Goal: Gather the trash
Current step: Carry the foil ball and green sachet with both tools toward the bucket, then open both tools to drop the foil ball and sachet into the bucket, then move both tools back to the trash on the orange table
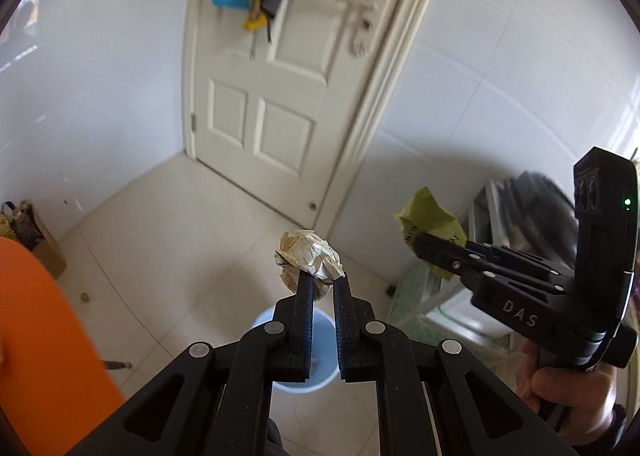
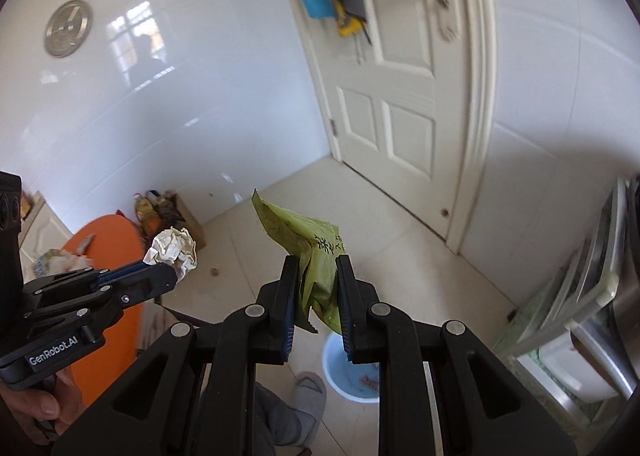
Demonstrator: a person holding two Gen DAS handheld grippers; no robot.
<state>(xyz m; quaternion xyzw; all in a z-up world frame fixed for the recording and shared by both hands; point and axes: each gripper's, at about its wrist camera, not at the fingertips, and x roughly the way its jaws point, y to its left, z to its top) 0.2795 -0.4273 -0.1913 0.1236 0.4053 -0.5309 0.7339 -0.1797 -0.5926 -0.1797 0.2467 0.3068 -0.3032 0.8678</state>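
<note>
White tiled walls and a pale tiled floor [image 2: 256, 216] frame a small room. Nearest in the left wrist view, the left tongs [image 1: 322, 280] are clamped on a crumpled paper ball [image 1: 310, 256], with a light blue bin [image 1: 320, 340] on the floor directly below them at 6 o'clock. In the right wrist view the right tongs [image 2: 318, 268] are clamped on a green wrapper [image 2: 304, 240], and the same bin sits just below at 6 o'clock, with what looks like a bit of reddish litter already inside. A grey slipper [image 2: 308, 392] stands beside the bin at its 9 o'clock.

Farther off at 9 o'clock is an orange tabletop [image 2: 104, 240] with something crumpled lying on it, possibly more trash. A small scrap [image 2: 215, 272] lies on the floor beyond, and a cardboard box [image 2: 188, 224] sits against the wall. At 12 o'clock is a white door [image 2: 408, 96].

Both pieces look picked up and carried over the bin but not yet dropped, so I judge the task partway done: release remains, then any leftovers.
</note>
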